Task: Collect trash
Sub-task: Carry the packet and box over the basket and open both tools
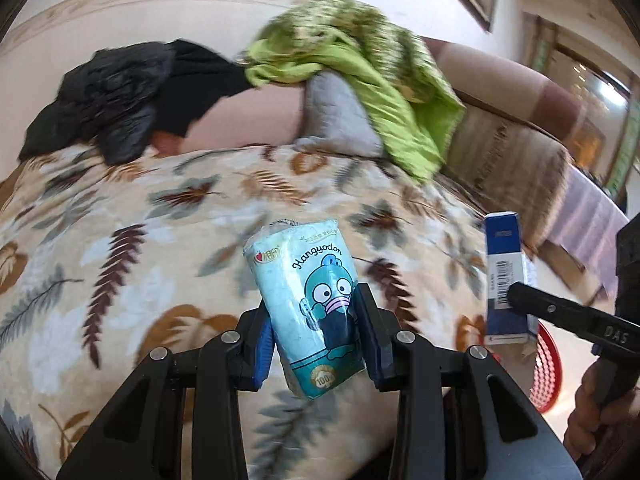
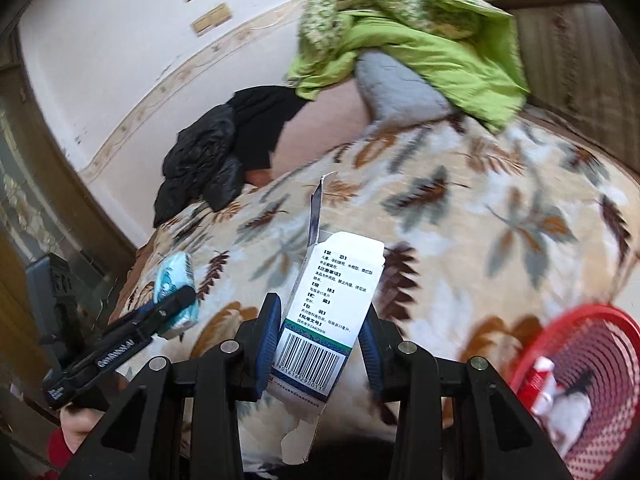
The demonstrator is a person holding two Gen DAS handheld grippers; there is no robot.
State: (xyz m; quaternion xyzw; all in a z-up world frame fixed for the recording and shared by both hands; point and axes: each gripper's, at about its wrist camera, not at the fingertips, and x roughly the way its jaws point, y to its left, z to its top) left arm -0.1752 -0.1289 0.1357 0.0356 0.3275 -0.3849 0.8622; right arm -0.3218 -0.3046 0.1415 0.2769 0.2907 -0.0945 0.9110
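Pinching a blue tissue pack (image 1: 310,300), the left tongs (image 1: 316,340) hang over the leaf-patterned blanket (image 1: 140,240). Just to their right, the right tongs (image 2: 320,344) clamp an opened medicine carton (image 2: 332,300); a red mesh basket (image 2: 600,344) with scraps sits beyond those, lower right.

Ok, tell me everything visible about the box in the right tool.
The small carton is white card with blue sides, printed text and a barcode. Its top flap stands open and its bottom edge looks torn. It stands roughly upright, slightly tilted, pinched between the right tool's blue pads, above the leaf-print blanket, touching nothing else.
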